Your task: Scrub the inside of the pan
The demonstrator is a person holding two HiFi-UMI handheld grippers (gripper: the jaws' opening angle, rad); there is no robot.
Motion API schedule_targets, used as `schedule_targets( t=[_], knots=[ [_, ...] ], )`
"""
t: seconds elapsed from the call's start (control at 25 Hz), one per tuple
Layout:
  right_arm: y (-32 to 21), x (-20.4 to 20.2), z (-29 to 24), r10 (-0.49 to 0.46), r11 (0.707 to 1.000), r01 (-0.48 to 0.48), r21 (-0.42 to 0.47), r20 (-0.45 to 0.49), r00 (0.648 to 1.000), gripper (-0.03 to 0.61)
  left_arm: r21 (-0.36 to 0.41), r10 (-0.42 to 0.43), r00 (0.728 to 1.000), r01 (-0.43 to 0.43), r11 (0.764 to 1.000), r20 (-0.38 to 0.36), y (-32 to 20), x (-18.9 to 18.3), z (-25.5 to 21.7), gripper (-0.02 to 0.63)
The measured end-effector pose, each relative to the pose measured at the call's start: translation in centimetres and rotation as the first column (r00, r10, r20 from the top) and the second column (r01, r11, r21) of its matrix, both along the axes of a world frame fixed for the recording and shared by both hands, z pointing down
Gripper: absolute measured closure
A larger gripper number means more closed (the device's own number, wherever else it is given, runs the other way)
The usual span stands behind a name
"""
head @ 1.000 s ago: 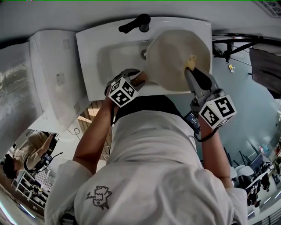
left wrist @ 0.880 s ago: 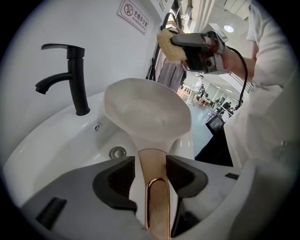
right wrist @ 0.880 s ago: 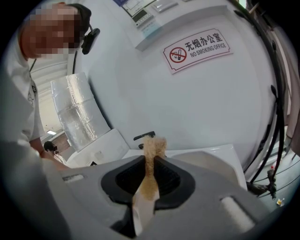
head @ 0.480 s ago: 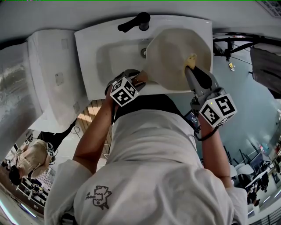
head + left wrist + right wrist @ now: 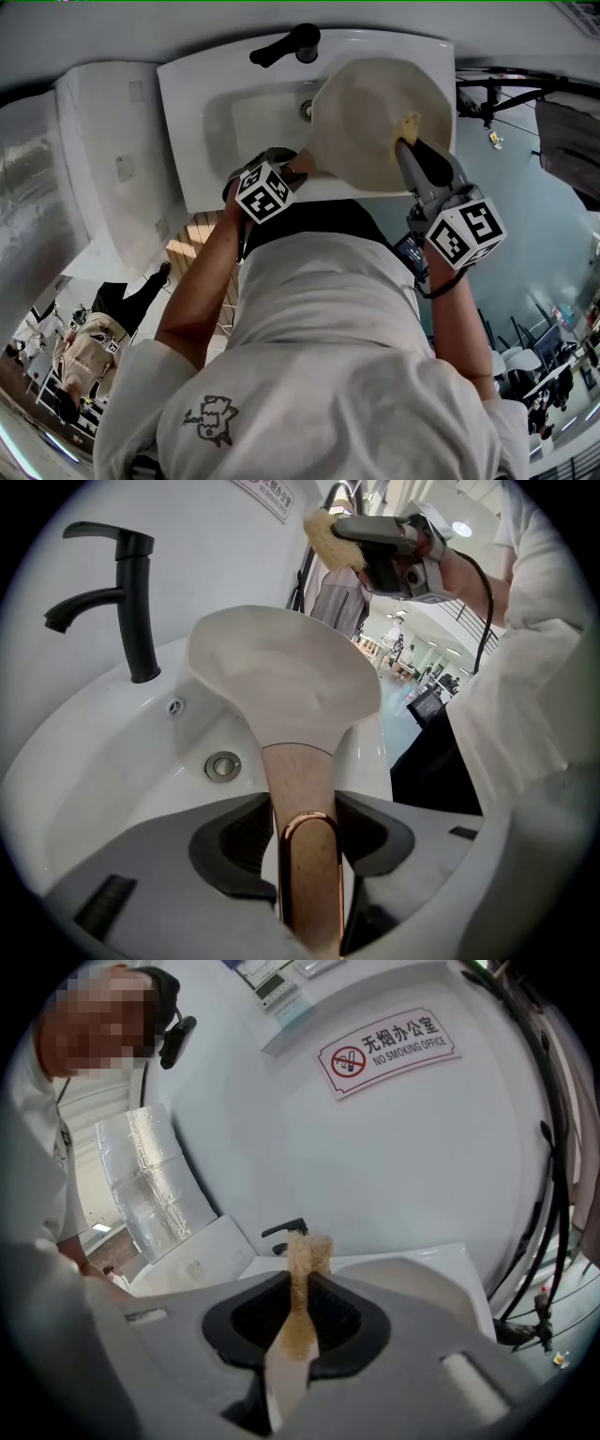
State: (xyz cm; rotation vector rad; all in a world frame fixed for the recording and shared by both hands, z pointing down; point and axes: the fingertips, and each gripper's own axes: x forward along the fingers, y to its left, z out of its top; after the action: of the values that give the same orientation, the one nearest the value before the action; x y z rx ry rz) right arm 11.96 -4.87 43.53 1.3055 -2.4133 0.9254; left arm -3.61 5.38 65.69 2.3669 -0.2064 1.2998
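Bystander [image 5: 89,356] shifted; one pan [image 5: 366,122], one sponge [image 5: 408,126], one tap [image 5: 287,49]

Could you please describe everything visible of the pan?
The pan is cream, round, shallow and empty, with a wood-look handle ending in a copper loop. The left claw, just closed tighter, grips the handle, holding it tilted over the sink. The right claw's sponge hangs near its rim, seemingly apart.

pan [image 5: 370,122] over sink [image 5: 225,131], R side | faucet [image 5: 298,45] behind sink | sponge [image 5: 409,126] above pan
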Motion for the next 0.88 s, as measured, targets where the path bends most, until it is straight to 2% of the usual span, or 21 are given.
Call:
schedule_targets(
  t=[0.4,0.88],
  knots=[
    [-0.5,0.1,1.1,-0.016,1.000,0.016,0.003,-0.015,1.000,0.522,-0.012,-0.002,1.000,0.002,1.000,0.013,0.1,-0.1,0.0,0.436],
    [-2.5,2.3,7.8,-0.005,0.995,-0.005,-0.096,-0.097,0.995,0.522,-0.043,0.023,0.999,-0.022,0.999,0.032,0.0,0.0,-1.1,0.436]
  ],
)
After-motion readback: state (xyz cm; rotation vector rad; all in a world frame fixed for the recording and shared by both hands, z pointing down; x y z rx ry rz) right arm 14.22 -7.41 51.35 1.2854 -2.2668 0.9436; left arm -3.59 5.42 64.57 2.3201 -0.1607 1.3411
